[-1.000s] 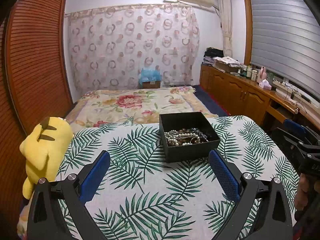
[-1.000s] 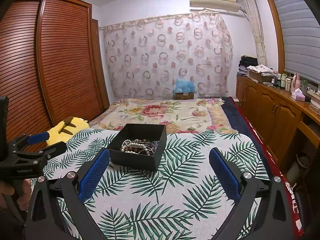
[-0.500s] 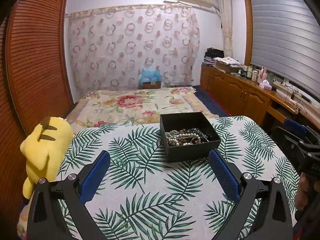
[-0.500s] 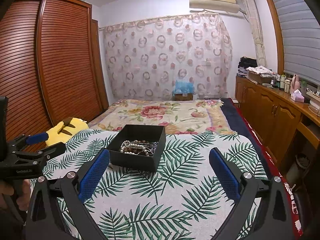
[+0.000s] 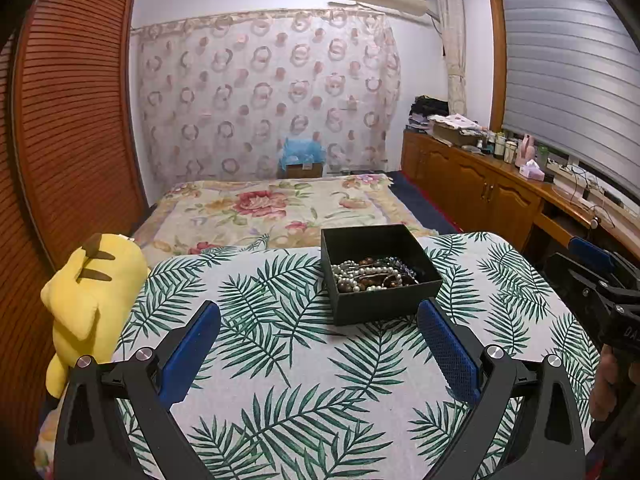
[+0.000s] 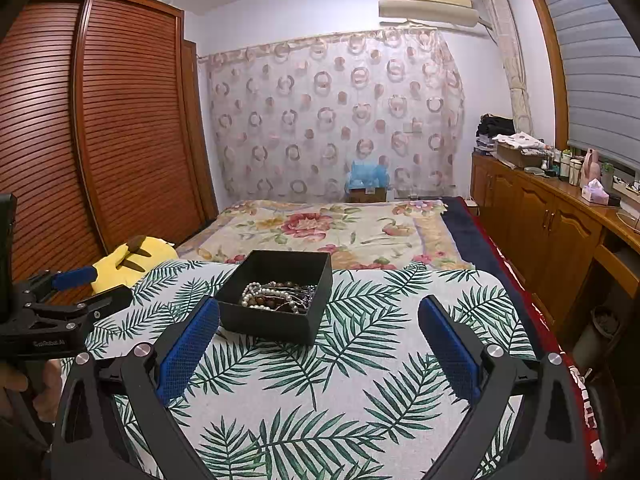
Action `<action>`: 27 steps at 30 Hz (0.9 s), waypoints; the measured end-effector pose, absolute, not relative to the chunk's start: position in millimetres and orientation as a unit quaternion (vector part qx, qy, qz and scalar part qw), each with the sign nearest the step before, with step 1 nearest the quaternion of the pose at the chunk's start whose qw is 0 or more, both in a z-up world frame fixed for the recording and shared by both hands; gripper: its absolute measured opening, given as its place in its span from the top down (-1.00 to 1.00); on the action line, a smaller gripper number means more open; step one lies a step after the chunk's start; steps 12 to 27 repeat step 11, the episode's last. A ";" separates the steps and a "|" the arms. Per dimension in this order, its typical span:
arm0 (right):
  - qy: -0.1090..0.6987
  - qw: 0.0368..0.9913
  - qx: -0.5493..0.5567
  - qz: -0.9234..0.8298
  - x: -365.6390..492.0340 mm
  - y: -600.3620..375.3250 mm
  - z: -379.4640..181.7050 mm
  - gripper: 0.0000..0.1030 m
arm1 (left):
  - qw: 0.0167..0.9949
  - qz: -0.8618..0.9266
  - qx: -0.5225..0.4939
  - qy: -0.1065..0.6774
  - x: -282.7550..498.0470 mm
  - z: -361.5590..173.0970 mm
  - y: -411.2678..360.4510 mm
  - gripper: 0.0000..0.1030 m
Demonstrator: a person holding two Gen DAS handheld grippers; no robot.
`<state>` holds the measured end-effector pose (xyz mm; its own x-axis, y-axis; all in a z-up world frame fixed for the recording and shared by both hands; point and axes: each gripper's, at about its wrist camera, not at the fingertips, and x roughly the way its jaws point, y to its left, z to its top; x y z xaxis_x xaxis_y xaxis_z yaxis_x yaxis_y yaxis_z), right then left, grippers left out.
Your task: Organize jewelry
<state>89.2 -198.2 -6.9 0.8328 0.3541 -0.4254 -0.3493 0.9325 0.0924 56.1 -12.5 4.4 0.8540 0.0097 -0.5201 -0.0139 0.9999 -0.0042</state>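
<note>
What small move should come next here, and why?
Probably ease the right gripper forward and down toward the black box. Both grippers are open and empty, the beaded jewelry lies tangled inside, and the box sits just ahead of the right jaws.

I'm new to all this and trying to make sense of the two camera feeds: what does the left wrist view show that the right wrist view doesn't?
Only the left wrist view shows the right tongs from the side, at its right edge, and the whole yellow plush toy.

Only the right wrist view shows the left tongs from the side, at its left edge, and the slatted wardrobe doors more fully.

Both show the open black box of beaded jewelry on the palm-leaf tablecloth, the floral bed behind it, and open tongs holding nothing.
</note>
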 end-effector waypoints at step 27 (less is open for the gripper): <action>0.223 0.957 0.005 0.183 89.2 -198.4 -7.4 -0.95 | 0.963 0.007 -0.005 0.270 54.8 4.2 -7.7 -0.85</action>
